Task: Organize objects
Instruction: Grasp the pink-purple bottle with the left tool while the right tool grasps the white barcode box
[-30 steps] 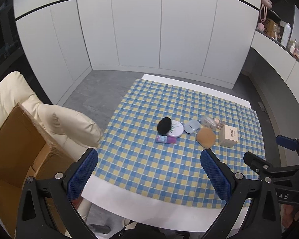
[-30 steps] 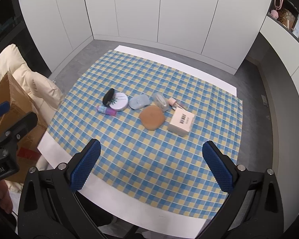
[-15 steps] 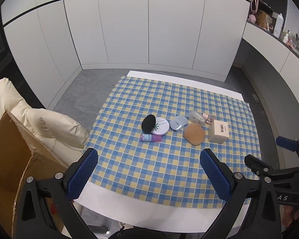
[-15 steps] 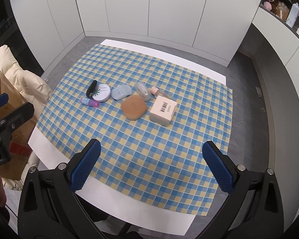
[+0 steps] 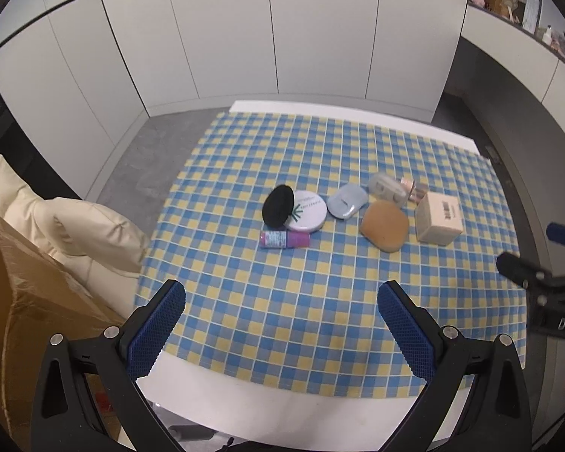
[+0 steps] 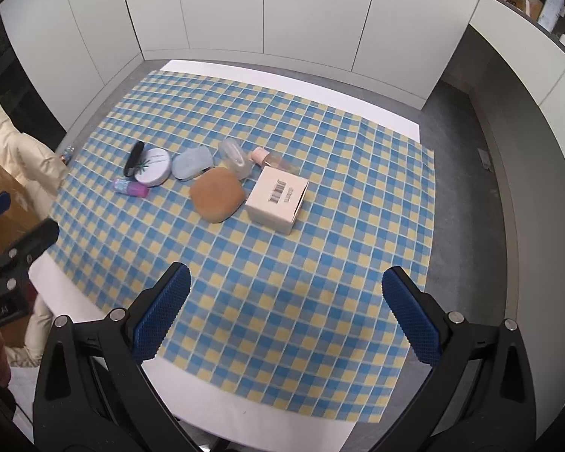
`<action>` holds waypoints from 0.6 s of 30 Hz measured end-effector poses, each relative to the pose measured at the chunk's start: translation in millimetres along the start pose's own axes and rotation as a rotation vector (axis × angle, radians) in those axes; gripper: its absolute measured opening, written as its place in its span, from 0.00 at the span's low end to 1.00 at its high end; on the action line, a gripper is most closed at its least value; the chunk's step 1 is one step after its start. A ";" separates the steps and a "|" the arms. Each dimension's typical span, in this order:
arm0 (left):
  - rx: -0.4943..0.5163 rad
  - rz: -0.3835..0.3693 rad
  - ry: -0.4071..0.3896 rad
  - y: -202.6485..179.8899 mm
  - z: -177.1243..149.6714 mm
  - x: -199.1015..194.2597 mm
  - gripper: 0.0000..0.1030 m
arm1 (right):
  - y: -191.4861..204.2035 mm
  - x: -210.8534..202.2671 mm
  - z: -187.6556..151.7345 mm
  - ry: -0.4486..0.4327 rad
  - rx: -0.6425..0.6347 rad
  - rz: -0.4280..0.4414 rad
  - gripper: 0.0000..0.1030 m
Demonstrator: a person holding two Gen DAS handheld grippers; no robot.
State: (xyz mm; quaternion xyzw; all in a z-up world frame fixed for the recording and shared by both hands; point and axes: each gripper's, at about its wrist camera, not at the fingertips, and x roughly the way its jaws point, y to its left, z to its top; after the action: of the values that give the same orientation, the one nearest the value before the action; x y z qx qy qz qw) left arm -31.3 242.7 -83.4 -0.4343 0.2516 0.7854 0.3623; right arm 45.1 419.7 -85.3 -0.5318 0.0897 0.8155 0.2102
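- My left gripper (image 5: 281,312) hangs over the near edge of the checked cloth (image 5: 320,301), its blue pads spread wide with nothing between them.
- Off to its left sit a cardboard box (image 5: 26,301) and a cream cushion (image 5: 90,226), both beside the table and off the cloth.
- Ahead of the left gripper, well apart from its tips, the objects lie in a loose row across the middle of the cloth.
- Leftmost is a black disc (image 5: 278,205), tilted and leaning against a white round compact (image 5: 307,215); a purple tube (image 5: 284,239) lies on its side just on my side of those two.
- Next comes a pale blue case (image 5: 347,201), then a clear case (image 5: 386,189) behind a tan puff (image 5: 385,225) that lies flat.
- A small pink bottle (image 6: 271,157) lies on its side beyond the clear case; I cannot tell whether they touch.
- Rightmost is a cream carton (image 6: 276,198) with a barcode on top, just beside the tan puff.
- My right gripper (image 6: 286,314) is likewise spread wide and empty, over the near part of the cloth, with the carton ahead and slightly left of its centre line.
- White table (image 6: 267,420) shows bare below its fingers.
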 end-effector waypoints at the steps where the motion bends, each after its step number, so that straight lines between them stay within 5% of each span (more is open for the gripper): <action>1: 0.002 0.000 0.003 -0.4 0.4 4.7 0.99 | -0.9 4.2 1.2 -0.001 0.000 -0.004 1.00; 18: -0.038 0.037 0.084 5.3 6.7 87.1 0.98 | -10.2 106.7 24.5 0.080 0.091 0.067 0.97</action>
State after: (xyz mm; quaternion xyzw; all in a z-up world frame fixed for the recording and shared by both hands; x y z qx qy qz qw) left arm -70.2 274.7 -155.0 -0.4691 0.2596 0.7776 0.3284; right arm -7.6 464.3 -170.9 -0.5507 0.1525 0.7951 0.2031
